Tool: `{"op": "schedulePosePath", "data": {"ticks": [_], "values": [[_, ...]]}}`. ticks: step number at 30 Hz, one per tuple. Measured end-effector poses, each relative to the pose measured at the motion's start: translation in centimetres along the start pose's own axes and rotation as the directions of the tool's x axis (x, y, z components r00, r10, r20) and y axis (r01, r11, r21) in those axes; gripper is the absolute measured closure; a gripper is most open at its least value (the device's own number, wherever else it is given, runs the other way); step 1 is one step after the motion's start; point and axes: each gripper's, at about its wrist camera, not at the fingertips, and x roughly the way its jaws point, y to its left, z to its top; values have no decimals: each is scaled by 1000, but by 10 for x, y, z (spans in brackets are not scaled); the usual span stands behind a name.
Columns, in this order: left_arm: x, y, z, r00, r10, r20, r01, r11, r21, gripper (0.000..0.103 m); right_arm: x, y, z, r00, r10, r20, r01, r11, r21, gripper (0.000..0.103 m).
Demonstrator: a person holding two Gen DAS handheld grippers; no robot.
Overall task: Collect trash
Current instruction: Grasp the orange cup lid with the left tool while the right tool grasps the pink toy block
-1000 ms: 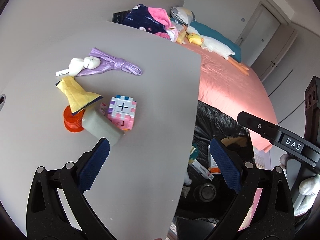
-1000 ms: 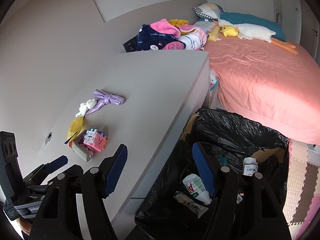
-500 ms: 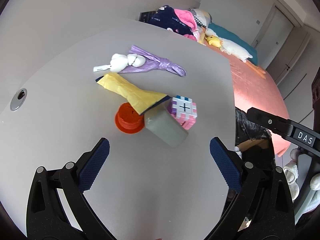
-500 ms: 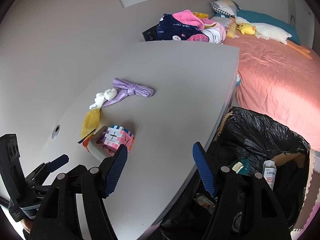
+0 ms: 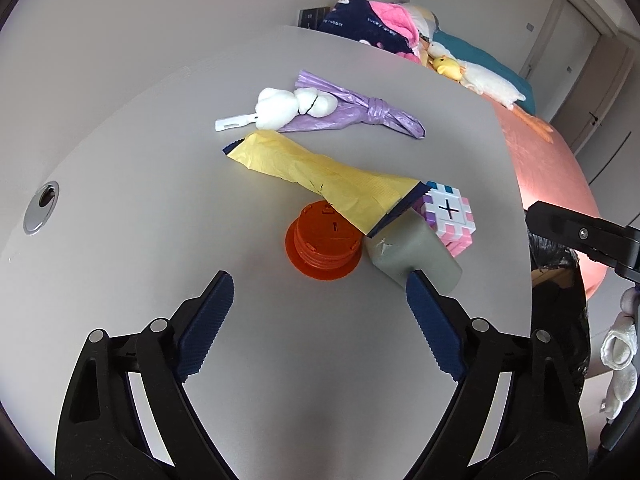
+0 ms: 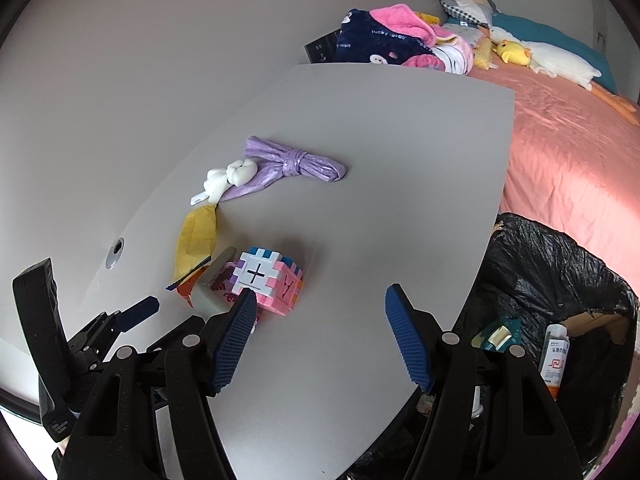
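Note:
On the grey table (image 5: 140, 208) lies a heap of trash: an orange lid (image 5: 322, 248), a grey-green block (image 5: 416, 256), a yellow wrapper (image 5: 320, 176), a knotted purple bag (image 5: 352, 114) and white tissue wads (image 5: 288, 108). A pink and white puzzle cube (image 5: 450, 216) (image 6: 268, 280) sits among them. My left gripper (image 5: 320, 312) hovers just short of the orange lid, its jaws closing with nothing between them. My right gripper (image 6: 320, 332) stands open over bare table right of the cube. A black bin bag (image 6: 560, 280) holds discarded items.
A round cable hole (image 5: 42, 212) is at the table's left. Beyond the table a bed (image 6: 560, 152) with a pink sheet carries piled clothes (image 6: 384, 40) and plush toys (image 6: 536, 54). The bin stands beside the table's right edge.
Both grippers have swung from the bin side over the table toward the trash heap and dropped closer. The left jaws have narrowed a little.

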Motion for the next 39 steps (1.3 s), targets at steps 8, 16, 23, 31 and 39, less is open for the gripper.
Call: {"op": "schedulePosePath", "data": {"ticks": [8,16,23,31,39], "values": [[13,3,9,1000,-13,-5,13,999,31,21,16,8,7,999,21,-32,-20,1000,11,34],[23,5,17,999,-36,-5,37,998,60,42,38,18,19,998,28,-63,-25,999,38,34],[25,13,19,998,-59,-2,59,997,39,58,61,25,21,995,25,-93,-21,999,48,35],[22,15,18,999,-43,-16,44,998,36,58,73,25,20,996,2,-85,1,999,44,47],[20,12,15,999,-30,-29,32,998,56,58,55,12,17,999,-2,-54,5,998,58,47]]}}
